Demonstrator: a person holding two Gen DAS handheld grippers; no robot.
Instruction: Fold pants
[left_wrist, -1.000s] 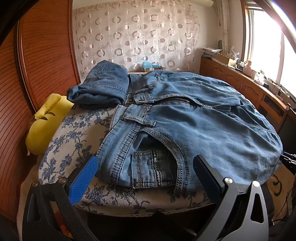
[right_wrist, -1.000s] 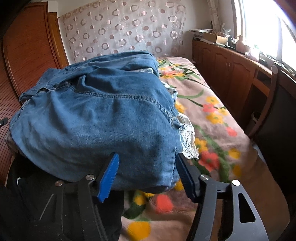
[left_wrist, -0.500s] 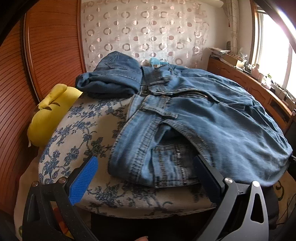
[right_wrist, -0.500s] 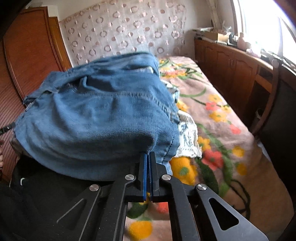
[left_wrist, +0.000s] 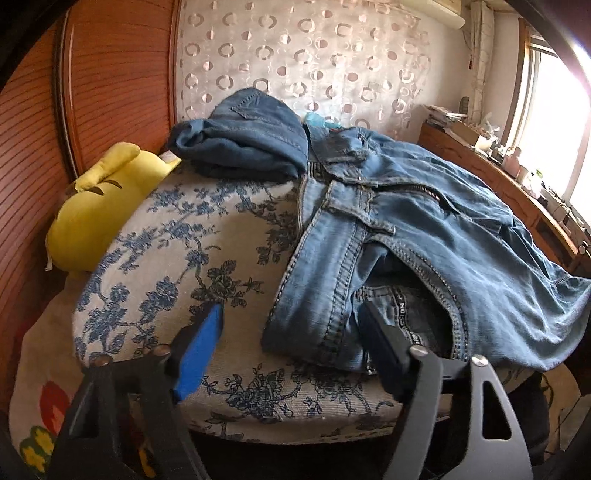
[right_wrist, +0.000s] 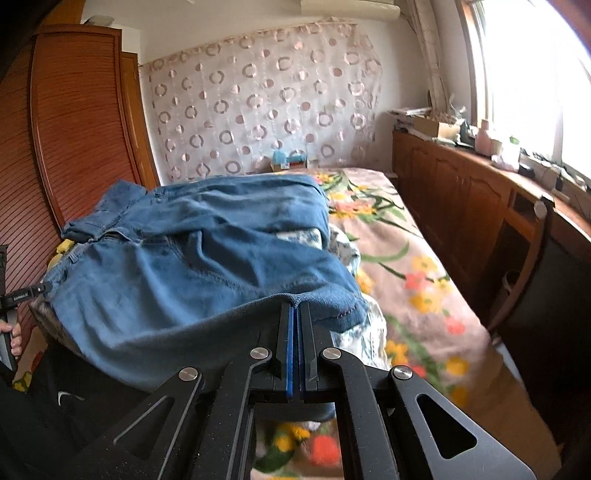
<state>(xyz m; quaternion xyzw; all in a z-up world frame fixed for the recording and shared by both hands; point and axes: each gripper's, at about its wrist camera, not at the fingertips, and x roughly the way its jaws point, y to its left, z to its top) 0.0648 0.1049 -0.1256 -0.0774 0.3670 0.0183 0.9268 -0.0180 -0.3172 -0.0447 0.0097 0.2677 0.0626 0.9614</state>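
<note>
The right gripper (right_wrist: 294, 314), open a second ago, now stays clamped on the hem of the jeans (right_wrist: 207, 258) and has lifted it. The left gripper (left_wrist: 291, 332) remains open, shifted closer beside the waistband; the jeans lie on a floral cushion (left_wrist: 177, 258).

Bedroom clutter, basically

There's a yellow plush cushion (left_wrist: 98, 206) at the left, squashed between the wooden slatted wardrobe (left_wrist: 110, 77) and a blue-flowered cushion (left_wrist: 177, 258). A second pair of folded dark jeans (left_wrist: 243, 144) sits at the far end of that cushion. Behind is a sheer curtain with ring patterns (right_wrist: 258, 107). The floral bedspread (right_wrist: 402, 266) runs along the right, beside a wooden cabinet (right_wrist: 458, 199) loaded with stuff under the window (right_wrist: 532, 77).
</note>
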